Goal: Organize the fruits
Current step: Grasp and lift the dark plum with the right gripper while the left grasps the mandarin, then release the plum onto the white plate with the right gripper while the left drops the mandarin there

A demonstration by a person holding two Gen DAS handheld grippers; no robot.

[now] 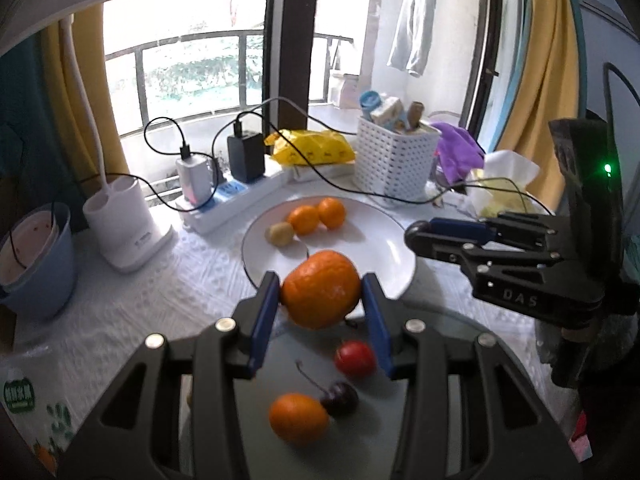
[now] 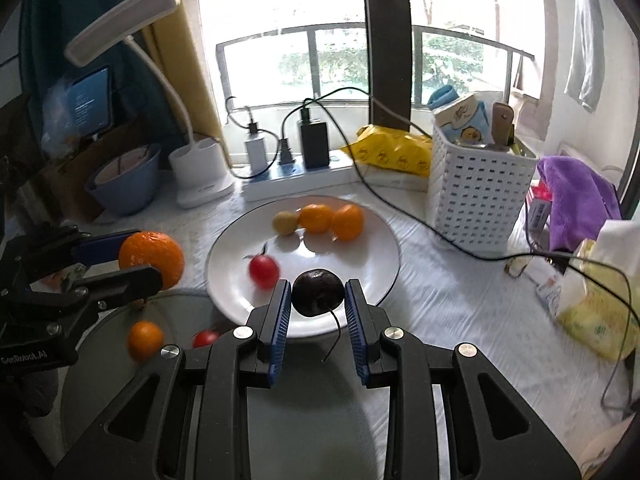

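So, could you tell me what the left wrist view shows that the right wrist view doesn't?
Left only: a dark cherry lying on the grey dish. Right only: a black cherry in the right gripper, a red cherry on the plate. Both: the big orange in the left gripper, two small oranges on the plate.
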